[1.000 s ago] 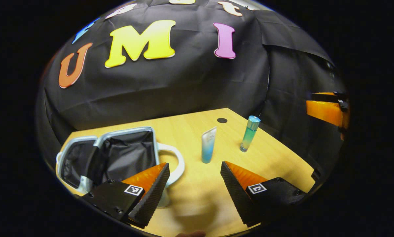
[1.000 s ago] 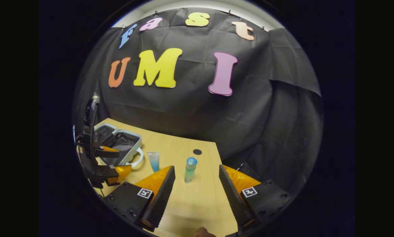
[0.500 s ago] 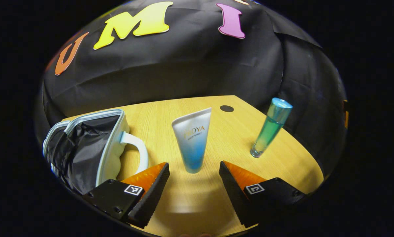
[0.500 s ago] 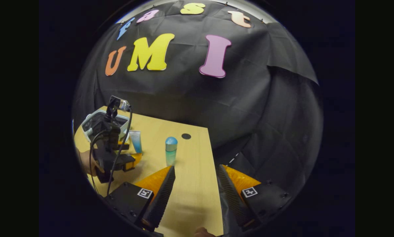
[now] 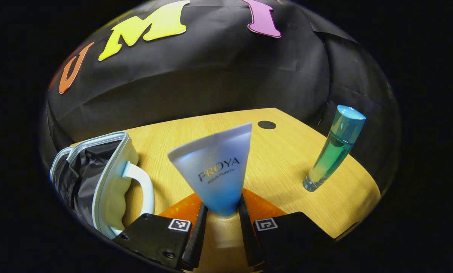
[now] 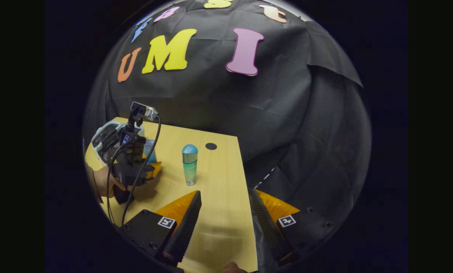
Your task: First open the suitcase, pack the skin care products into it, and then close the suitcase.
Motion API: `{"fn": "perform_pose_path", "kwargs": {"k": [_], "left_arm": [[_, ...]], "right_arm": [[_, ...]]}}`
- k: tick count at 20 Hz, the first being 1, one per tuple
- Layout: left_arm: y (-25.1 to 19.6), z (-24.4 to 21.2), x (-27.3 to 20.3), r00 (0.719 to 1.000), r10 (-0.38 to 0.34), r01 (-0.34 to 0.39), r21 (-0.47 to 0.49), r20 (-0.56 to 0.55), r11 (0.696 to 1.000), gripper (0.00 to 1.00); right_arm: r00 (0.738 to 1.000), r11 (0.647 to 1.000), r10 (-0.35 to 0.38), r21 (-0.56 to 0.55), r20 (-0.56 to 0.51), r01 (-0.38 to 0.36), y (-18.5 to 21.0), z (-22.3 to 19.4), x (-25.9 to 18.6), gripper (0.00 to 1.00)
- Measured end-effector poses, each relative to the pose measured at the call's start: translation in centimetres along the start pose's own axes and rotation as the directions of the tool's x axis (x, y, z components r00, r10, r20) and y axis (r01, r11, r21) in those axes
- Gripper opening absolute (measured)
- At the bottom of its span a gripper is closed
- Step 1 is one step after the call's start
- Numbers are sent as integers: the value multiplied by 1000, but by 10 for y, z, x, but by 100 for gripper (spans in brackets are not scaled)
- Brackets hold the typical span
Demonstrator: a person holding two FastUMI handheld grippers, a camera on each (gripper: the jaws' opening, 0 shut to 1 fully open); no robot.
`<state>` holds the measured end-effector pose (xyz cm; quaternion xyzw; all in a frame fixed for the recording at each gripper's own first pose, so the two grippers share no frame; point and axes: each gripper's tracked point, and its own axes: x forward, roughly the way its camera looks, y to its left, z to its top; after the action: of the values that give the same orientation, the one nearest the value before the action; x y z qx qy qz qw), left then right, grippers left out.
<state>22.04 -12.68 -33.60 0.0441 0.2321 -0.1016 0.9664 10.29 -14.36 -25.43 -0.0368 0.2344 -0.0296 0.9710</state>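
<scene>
Suitcase (image 5: 97,182) lies open left of our left gripper (image 5: 221,227), whose jaws clamp the upright cream tube (image 5: 217,170); right gripper (image 6: 222,223) jaws wide.

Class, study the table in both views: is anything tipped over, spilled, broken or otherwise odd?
Nothing stands out. The tube stands cap-down between the left tool's fingers, the bottle is upright, and the suitcase lies open. No spill or damage is visible.
</scene>
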Motion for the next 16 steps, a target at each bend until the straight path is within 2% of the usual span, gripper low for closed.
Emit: {"fn": "perform_pose_path", "kwargs": {"k": [1,4,5,6,7,11,14,16], "left_arm": [[-1,0,-4,1000,-8,8,-1,-6,1000,46],[-5,13,-25,999,-32,32,-15,9,999,44],[-6,17,-36,999,-35,35,-14,12,999,51],[-3,22,-48,1000,-23,23,-6,18,1000,44],[-1,26,-61,1000,-23,23,-5,20,1000,44],[23,35,-117,999,40,-39,-38,26,998,43],[49,29,-160,995,98,-96,-93,11,991,44],[66,16,-186,992,128,-130,-144,-20,981,44]], "right_arm": [[1000,1000,11,-5,4,-10,4,0,1,80],[998,998,64,-2,28,-64,21,7,11,80],[995,996,87,10,38,-88,30,13,18,80],[994,994,103,21,44,-104,38,17,26,80],[992,993,115,29,51,-117,45,19,34,80],[986,985,161,57,48,-164,82,20,74,80],[985,983,169,69,31,-170,102,15,107,80],[989,986,147,82,15,-148,109,7,129,80]]}}
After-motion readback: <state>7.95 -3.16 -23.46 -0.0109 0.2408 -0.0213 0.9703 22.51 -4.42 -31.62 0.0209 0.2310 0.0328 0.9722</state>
